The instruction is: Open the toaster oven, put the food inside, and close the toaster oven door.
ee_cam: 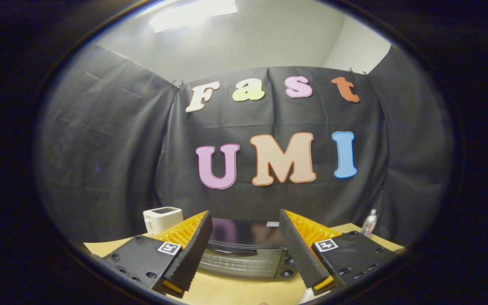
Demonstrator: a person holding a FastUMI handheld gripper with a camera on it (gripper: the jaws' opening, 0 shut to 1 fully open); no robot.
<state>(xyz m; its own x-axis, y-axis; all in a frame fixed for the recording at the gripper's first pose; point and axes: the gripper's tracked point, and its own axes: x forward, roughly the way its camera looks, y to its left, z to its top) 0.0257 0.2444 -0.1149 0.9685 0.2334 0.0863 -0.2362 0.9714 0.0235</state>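
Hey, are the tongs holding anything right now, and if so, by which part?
Nothing is held. The tongs stand open, and the closed toaster oven sits on the table just ahead, between the fingers, untouched.

My gripper (244,254) has two long wedge-shaped fingers (193,254) that stand well apart with open space between them, their inner faces finely ribbed like saw teeth. Behind each finger sits a ridged, ribbed backing piece. Each finger is carried on a flat black block (142,256) studded with round dark screws, and each block bears a small square white tag (170,248) printed with a black pattern.
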